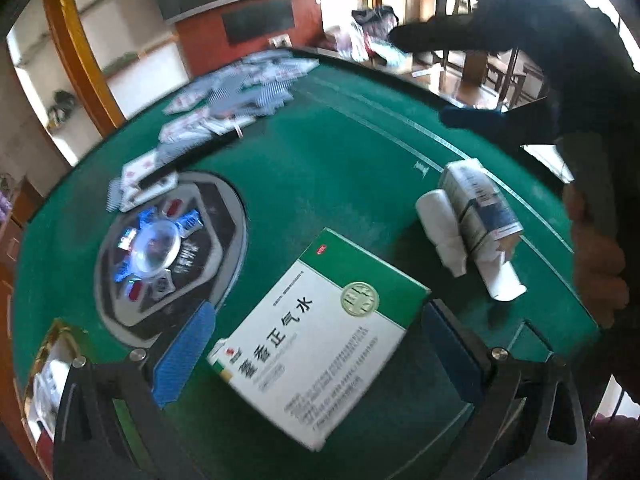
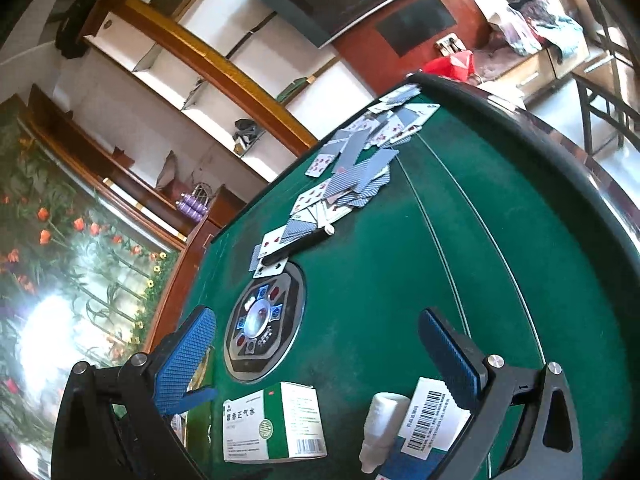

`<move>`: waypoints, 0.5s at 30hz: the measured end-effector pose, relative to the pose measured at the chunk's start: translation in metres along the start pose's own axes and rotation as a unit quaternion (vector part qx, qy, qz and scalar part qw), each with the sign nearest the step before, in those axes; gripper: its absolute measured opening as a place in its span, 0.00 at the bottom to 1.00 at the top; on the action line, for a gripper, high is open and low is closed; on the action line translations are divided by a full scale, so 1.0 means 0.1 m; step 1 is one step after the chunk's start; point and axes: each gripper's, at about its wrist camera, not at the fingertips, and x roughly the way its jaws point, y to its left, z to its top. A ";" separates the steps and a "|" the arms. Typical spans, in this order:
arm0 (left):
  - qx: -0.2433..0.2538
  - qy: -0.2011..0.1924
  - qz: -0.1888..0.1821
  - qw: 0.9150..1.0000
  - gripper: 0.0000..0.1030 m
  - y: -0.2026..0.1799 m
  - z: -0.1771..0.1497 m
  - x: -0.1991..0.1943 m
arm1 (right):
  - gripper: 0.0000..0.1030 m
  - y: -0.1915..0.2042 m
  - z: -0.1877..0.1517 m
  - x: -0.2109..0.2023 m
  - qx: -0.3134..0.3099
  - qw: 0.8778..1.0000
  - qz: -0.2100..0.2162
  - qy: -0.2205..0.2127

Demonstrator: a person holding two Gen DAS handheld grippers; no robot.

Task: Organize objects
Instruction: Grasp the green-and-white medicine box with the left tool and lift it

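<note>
Left wrist view: the left gripper [image 1: 316, 356] has its two blue-padded fingers [image 1: 182, 354] spread wide on either side of a green-and-white medicine box [image 1: 320, 336], which lies flat on the green felt table [image 1: 340, 168] between them. Neither pad touches the box; a gap shows on both sides. Beyond the box, toward the table's right edge, a small white bottle [image 1: 440, 228] lies on its side, touching a blue-and-white carton [image 1: 480, 216] with an open end flap. The round control panel [image 1: 160, 248] sits at the table's centre, to the left of the box. Loose playing cards [image 1: 224, 96] are strewn from the panel toward the far edge, and a black pen [image 1: 180, 160] lies among them. A hand [image 1: 596, 256] appears at the right edge of the table.

Right wrist view: the right gripper [image 2: 316, 356] is held above the table [image 2: 500, 240], fingers [image 2: 184, 360] spread apart and holding nothing. Below it, near the table's near edge, the medicine box [image 2: 272, 424] stands on a long side, with the white bottle [image 2: 380, 424] just to its right and the carton [image 2: 428, 420], barcode upward, touching the bottle. The control panel [image 2: 260, 324] lies beyond the box, and the cards [image 2: 352, 168] and pen [image 2: 300, 244] trail toward the far corner.
</note>
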 end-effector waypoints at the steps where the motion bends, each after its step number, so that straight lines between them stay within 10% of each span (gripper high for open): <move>1: -0.010 0.011 -0.019 1.000 0.99 0.03 0.01 0.07 | 1.00 -0.01 0.00 0.01 0.003 1.000 0.001 0.002; 9: -0.059 0.023 -0.075 0.995 0.98 -0.12 -0.11 -0.01 | 1.00 -0.12 0.02 0.06 0.030 0.999 0.014 0.022; 15: -0.033 0.000 -0.028 0.999 0.97 -0.40 -0.18 -0.15 | 1.00 -0.18 0.06 -0.02 0.045 0.999 0.025 0.011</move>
